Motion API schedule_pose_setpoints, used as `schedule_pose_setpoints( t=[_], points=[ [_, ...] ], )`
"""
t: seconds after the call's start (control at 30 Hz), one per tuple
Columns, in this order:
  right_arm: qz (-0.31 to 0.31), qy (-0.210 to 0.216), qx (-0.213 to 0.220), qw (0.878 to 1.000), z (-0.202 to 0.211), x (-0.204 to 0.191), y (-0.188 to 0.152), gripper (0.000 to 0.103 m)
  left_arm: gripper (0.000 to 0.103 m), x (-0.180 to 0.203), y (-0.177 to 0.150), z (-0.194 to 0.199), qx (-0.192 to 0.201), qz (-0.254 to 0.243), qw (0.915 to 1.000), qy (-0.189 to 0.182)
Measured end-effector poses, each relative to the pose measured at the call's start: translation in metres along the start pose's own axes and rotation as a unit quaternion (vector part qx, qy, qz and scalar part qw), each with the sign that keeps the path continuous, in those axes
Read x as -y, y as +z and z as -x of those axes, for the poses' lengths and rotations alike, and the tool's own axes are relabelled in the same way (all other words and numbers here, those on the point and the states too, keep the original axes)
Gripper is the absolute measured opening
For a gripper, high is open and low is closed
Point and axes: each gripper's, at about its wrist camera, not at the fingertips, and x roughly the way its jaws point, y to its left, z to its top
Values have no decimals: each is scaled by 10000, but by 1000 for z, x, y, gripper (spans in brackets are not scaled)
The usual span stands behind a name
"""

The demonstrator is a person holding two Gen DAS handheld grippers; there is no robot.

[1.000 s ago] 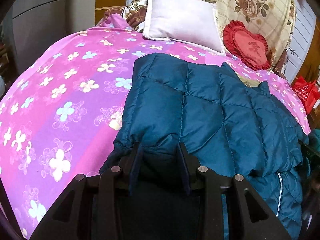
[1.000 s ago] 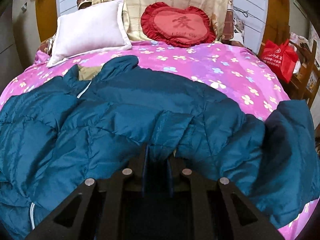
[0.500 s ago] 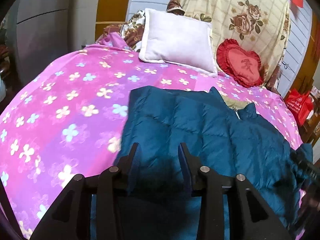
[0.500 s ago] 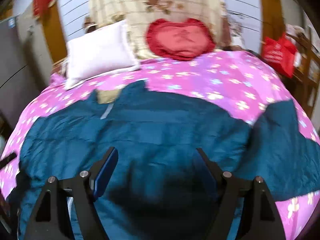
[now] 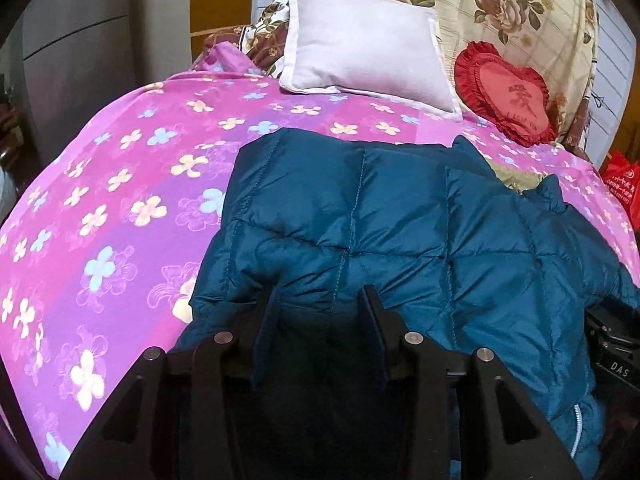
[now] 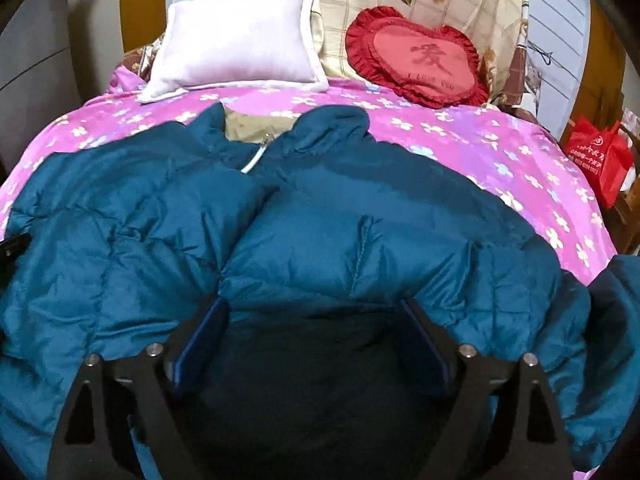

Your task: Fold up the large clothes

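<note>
A large teal quilted down jacket [image 5: 400, 224] lies spread on a pink flowered bed cover [image 5: 120, 200]. In the right wrist view the jacket [image 6: 320, 216] shows its collar and white zipper toward the pillows. My left gripper [image 5: 320, 300] sits low at the jacket's near left edge, its jaws partly apart with jacket fabric bunched between them. My right gripper [image 6: 316, 312] is open wide, its jaws spread over the jacket's near edge, holding nothing. A sleeve [image 6: 616, 320] hangs off to the right.
A white pillow [image 5: 368, 40] and a red heart cushion [image 5: 508, 92] lean at the bed's head against a floral cloth [image 6: 420, 0]. A red bag [image 6: 600, 156] stands right of the bed. A grey cabinet [image 5: 72, 60] stands on the left.
My right gripper has opened and let go of the jacket fold it pinched a second ago. The jacket now lies flatter. My left gripper has stayed at the left edge.
</note>
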Motion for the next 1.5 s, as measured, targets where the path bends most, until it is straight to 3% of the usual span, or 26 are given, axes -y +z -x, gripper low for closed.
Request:
schedule_pose_setpoints(
  t=[0.6,0.7,0.77,0.87,0.97,1.07,1.2,1.3,1.37,1.5],
  points=[
    [-236,40,-113,9997,3,6,1,95,40,-4,-1,0,59,115,9990,-422],
    [-829,627,367,9939,38,6,4,95,40,-3,-1,0,52,76,9992,-377],
    [-790,769,472,9928,51,-12,13,95,40,-3,-2,0,52,66,9993,-363],
    [-166,824,147,9963,37,-53,26,94,40,-2,-2,0,55,87,9992,-387],
    [201,613,44,9979,13,-86,28,94,40,-2,-2,0,55,82,9992,-379],
    [-30,592,-186,9981,-12,-91,24,97,41,-2,-2,0,50,74,9993,-370],
    [130,429,-212,9988,-17,-99,24,99,42,-2,-2,0,41,65,9992,-385],
    [134,646,-256,9975,-5,-87,24,95,44,-2,-2,0,40,75,9991,-424],
    [-32,673,41,9977,21,-63,19,95,46,-1,-2,0,33,53,9991,-429],
    [-141,65,91,9998,40,-12,1,95,50,1,-3,-1,20,5,9990,-441]
  ],
)
